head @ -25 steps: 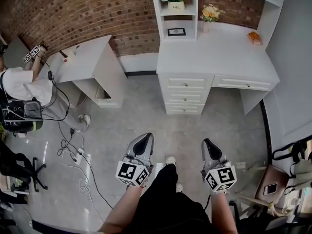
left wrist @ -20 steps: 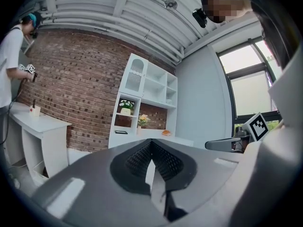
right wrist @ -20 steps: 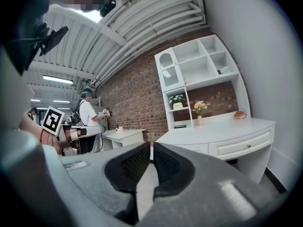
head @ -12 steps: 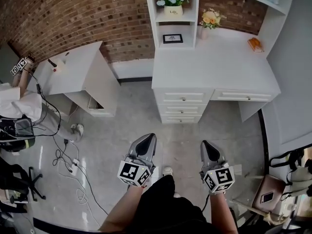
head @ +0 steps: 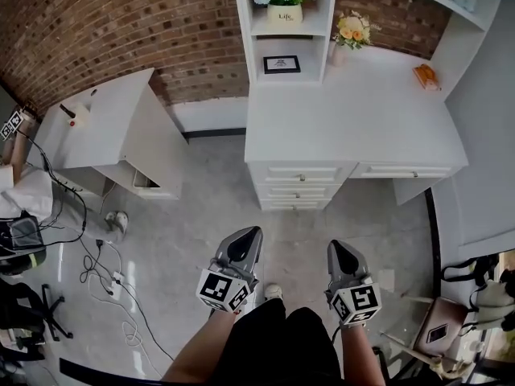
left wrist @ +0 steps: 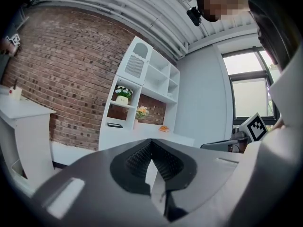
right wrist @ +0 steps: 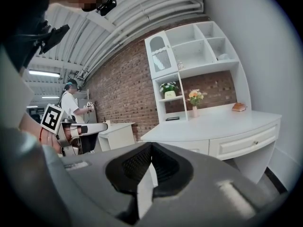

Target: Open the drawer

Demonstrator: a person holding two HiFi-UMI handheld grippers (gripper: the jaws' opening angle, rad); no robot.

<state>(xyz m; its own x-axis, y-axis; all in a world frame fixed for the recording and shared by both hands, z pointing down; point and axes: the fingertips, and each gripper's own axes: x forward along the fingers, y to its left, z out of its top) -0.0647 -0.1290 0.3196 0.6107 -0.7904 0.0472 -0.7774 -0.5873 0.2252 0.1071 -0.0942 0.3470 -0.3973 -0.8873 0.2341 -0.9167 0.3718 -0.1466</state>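
Observation:
The white desk point(head: 346, 127) stands against the brick wall, across the floor from me. A stack of three closed drawers point(head: 299, 185) sits under its left part, and one wide closed drawer point(head: 402, 170) under its right. Both grippers are held side by side low in the head view, pointing toward the desk and well short of it. My left gripper point(head: 249, 234) is shut with nothing in it, its tips meeting in the left gripper view point(left wrist: 151, 143). My right gripper point(head: 335, 248) is shut and empty too point(right wrist: 151, 146). The wide drawer point(right wrist: 246, 144) and its knob show in the right gripper view.
A shelf unit point(head: 283, 22) with flowers and a small frame rises from the desk. A second white desk point(head: 105, 123) stands at the left, with a person point(head: 20, 195) beside it and cables point(head: 100, 268) on the floor. A stool point(head: 438, 332) stands at the lower right.
The desk has drawn nearer and now fills more of the head view. Both grippers have come forward with me toward it. The person at the left has slid toward the frame's edge.

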